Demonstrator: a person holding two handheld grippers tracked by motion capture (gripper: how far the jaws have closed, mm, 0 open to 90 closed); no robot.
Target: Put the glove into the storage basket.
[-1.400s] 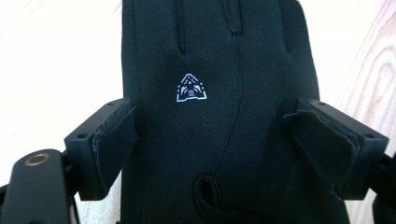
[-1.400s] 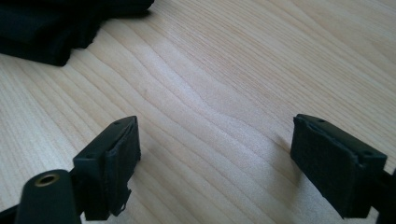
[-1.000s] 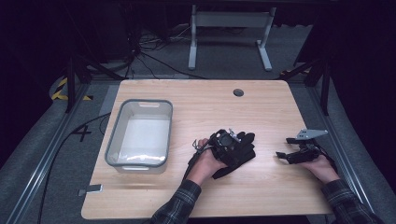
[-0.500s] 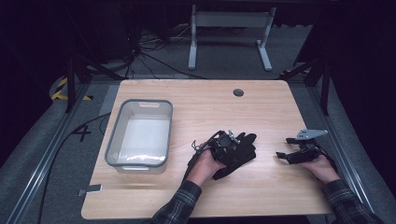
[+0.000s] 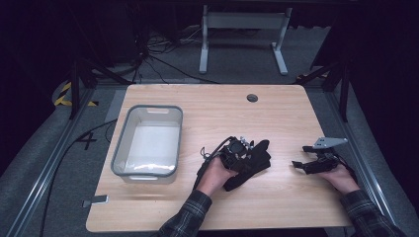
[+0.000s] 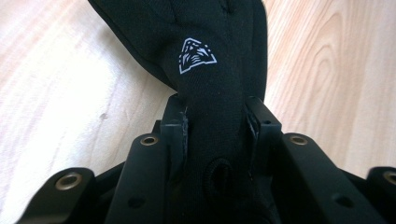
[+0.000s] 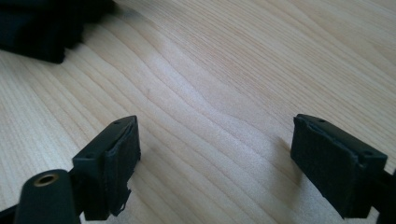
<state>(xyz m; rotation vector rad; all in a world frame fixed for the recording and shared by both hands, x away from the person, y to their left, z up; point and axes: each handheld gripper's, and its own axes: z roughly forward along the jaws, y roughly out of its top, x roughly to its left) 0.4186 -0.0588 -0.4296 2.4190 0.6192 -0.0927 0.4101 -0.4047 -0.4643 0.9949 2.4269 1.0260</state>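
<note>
The left tongs, having just been closing, are pinching a black glove on the tabletop, while the right tongs are resting spread.

Both forearms wear dark plaid flannel sleeves, checked in grey and black, cuffs ending at the wrists. The left gripper is matte black: two square, block-shaped jaws with frayed black padding on their inner faces, carried on flat black bars set with brass-ringed screw holes. From above, its body shows small silver screw heads and thin black cables looping at its side. The right gripper has the same black blocks, padding ragged at the edges, and one brass-ringed hole. A grey three-cornered plate sits above its black body.
</note>
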